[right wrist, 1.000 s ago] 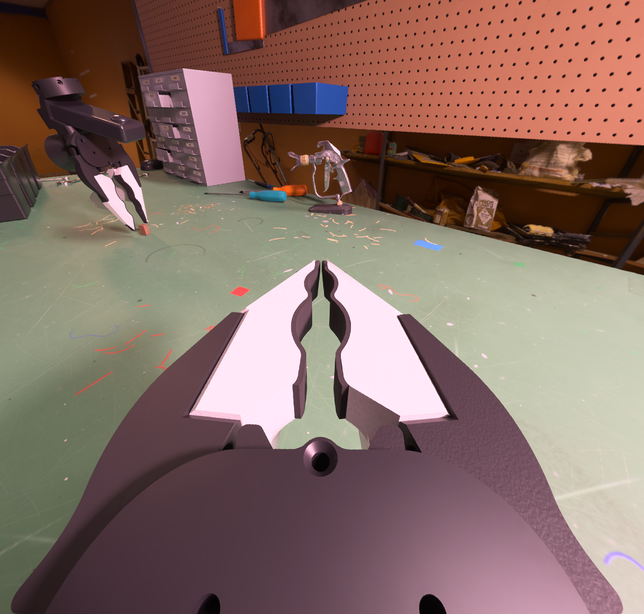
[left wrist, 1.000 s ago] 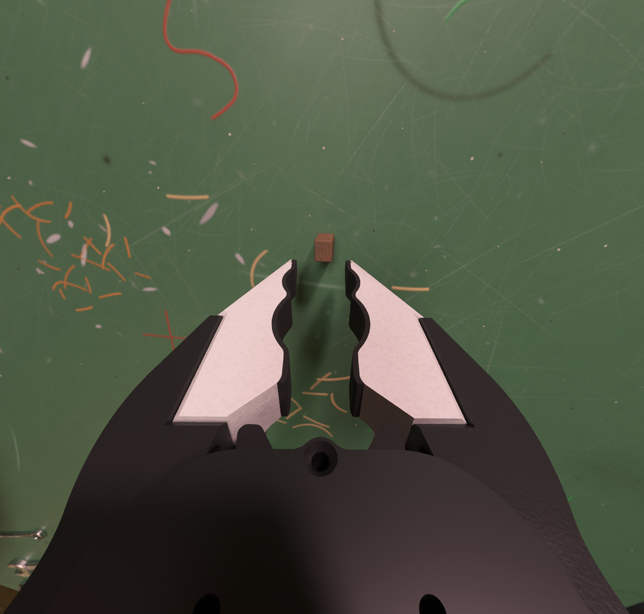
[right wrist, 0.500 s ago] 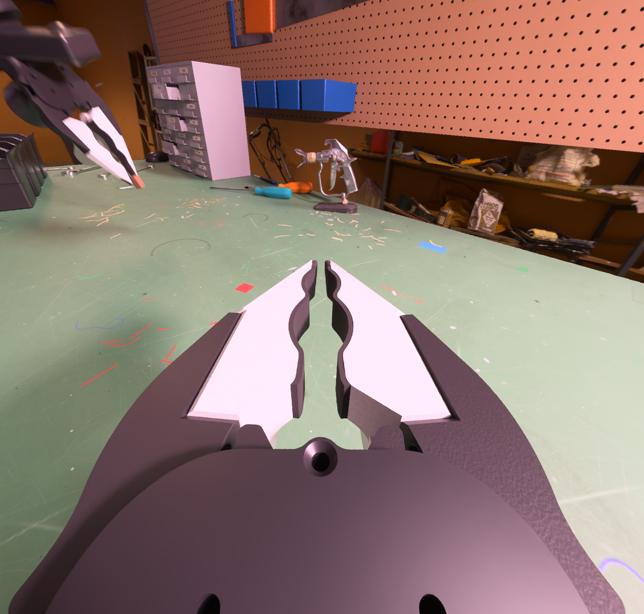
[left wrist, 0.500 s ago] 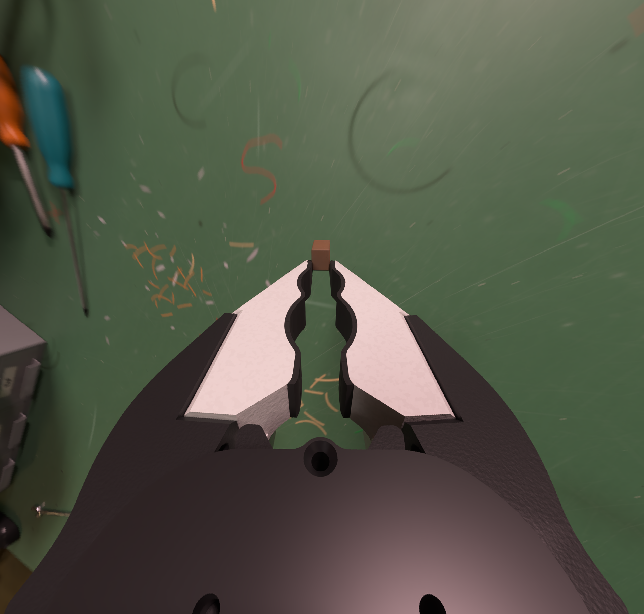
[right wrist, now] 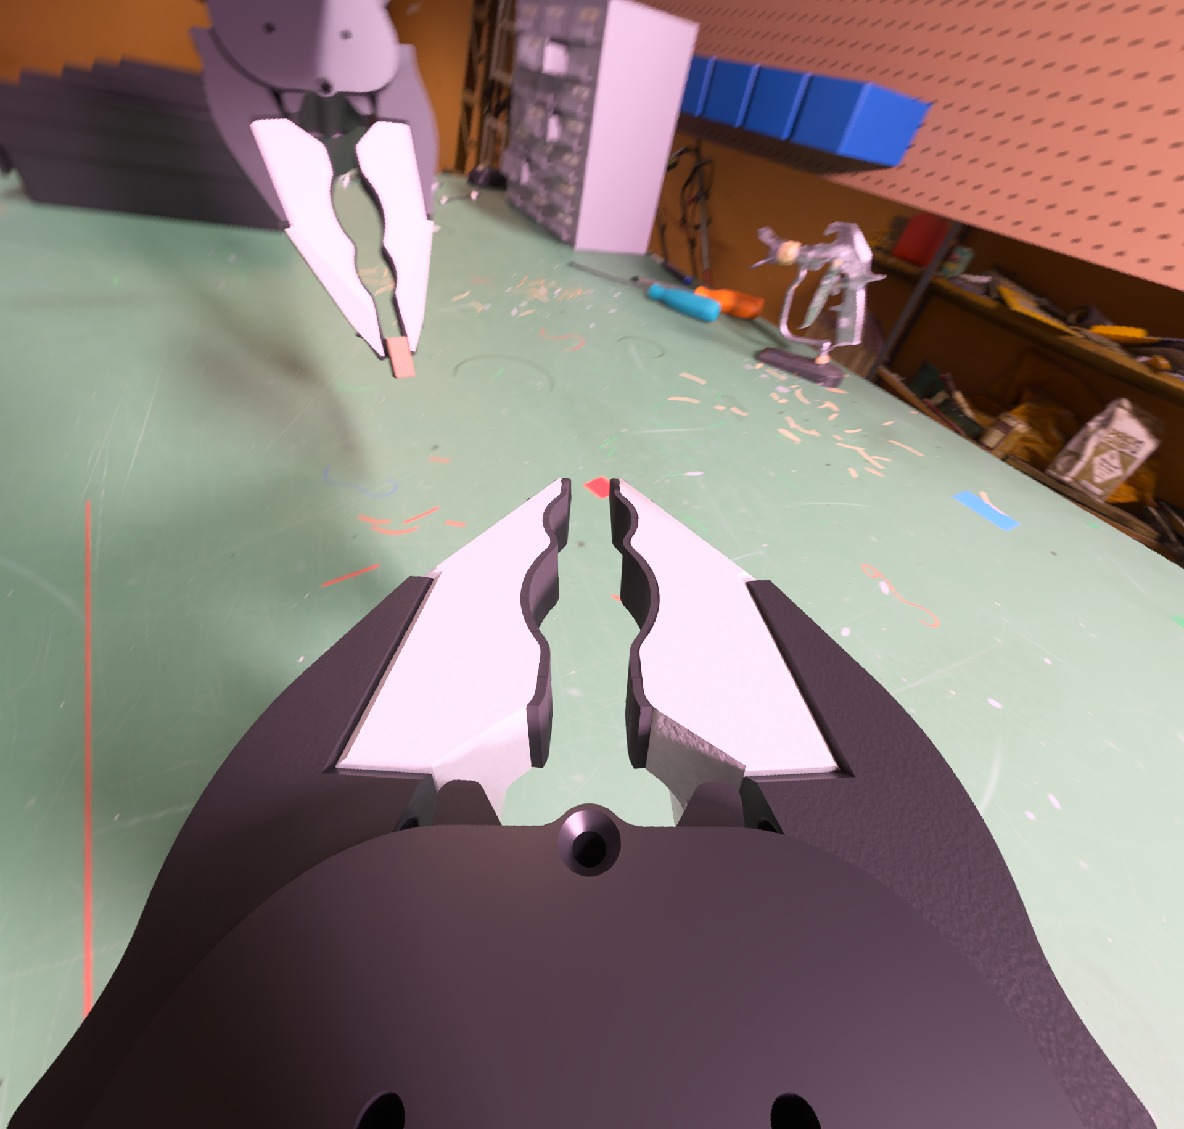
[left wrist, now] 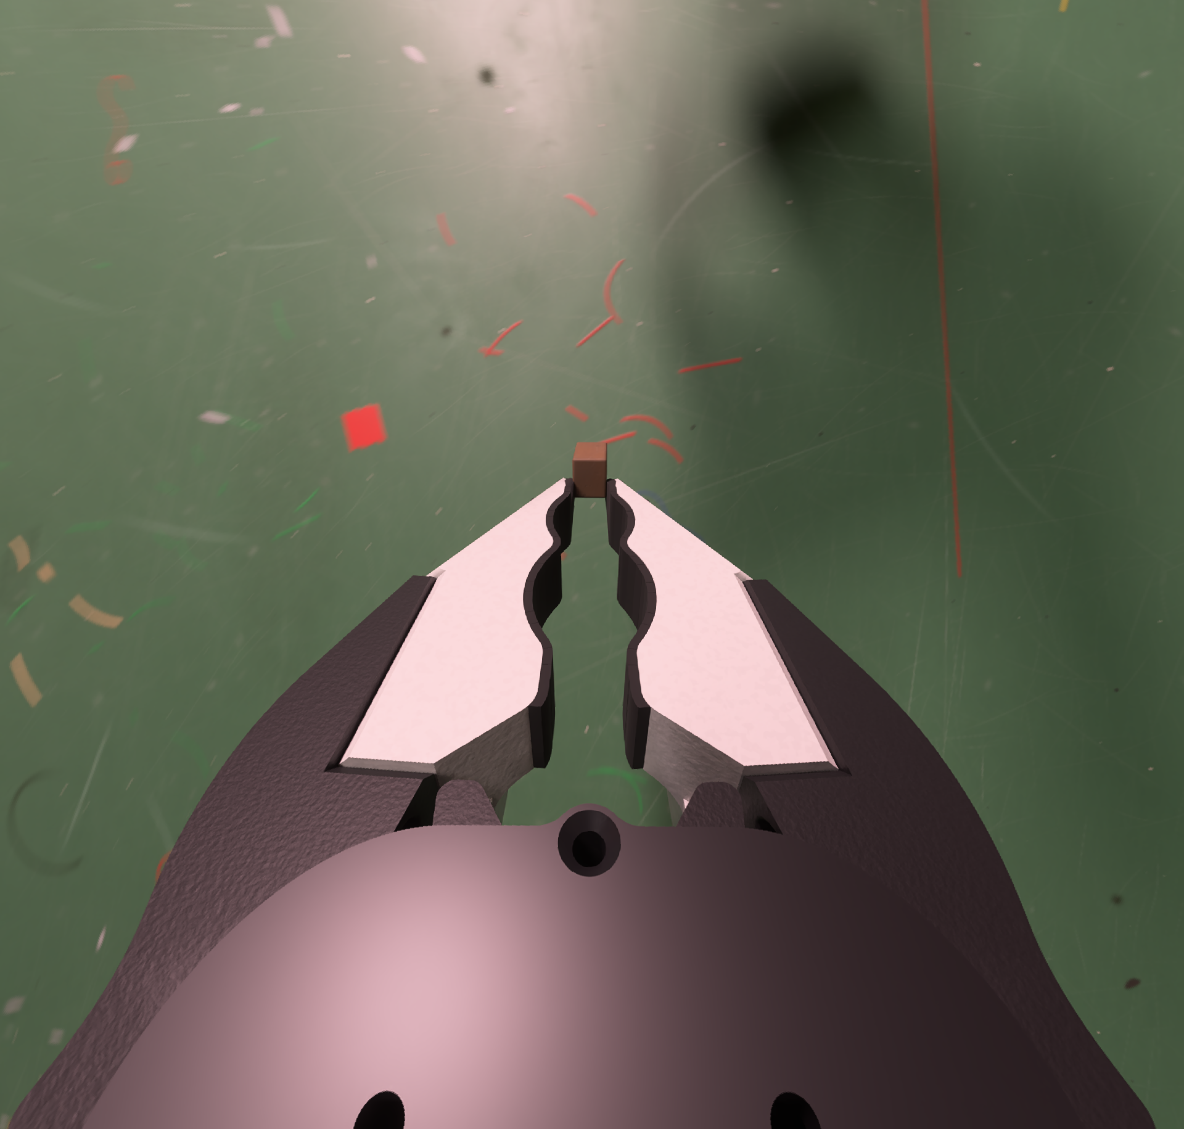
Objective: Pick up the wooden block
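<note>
A second ago the wooden block sat on the green table just ahead of the spread fingertips; now the left hand-held gripper pinches it at the very tips and carries it in the air, clear of the table. Seen from the right wrist view, the block hangs below the left hand-held gripper, with a shadow on the table under it. That suggests the pick-up is essentially done, though the hold is shallow, with most of the block sticking out past the tips. To the right, the right hand-held gripper hovers low over the table, holding nothing, its jaws slightly parted, well apart from the block.
</note>
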You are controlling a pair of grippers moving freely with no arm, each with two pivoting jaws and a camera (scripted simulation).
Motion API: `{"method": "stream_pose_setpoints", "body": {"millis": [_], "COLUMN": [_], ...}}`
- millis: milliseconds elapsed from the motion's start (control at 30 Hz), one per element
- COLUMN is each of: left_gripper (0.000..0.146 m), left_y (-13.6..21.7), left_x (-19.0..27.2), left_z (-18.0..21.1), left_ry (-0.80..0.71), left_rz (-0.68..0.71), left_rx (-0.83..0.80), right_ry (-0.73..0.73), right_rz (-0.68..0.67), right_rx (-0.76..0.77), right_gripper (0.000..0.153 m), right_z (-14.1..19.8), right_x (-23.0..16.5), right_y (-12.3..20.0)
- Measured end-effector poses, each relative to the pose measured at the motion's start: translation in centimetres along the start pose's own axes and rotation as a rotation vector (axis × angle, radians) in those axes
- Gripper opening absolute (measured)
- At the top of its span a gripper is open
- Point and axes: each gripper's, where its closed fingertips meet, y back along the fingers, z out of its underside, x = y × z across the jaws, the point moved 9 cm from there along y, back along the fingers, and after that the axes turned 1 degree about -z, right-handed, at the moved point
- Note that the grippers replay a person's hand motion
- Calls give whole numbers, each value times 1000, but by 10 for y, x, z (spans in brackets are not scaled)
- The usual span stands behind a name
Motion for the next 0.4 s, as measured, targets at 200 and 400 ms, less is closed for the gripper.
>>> {"method": "stream_pose_setpoints", "body": {"millis": [200, 400], "left_gripper": [9, 9], "left_y": [-49, -66], "left_x": [7, 8], "left_z": [-25, -36], "left_ry": [-40, -63], "left_rz": [123, 151], "left_rx": [-76, -108], "right_ry": [39, -1], "right_rz": [-89, -82], "right_rx": [-107, -108], "right_gripper": [16, 17], "right_z": [9, 11], "right_x": [-13, -7], "right_y": [-10, -6]}}
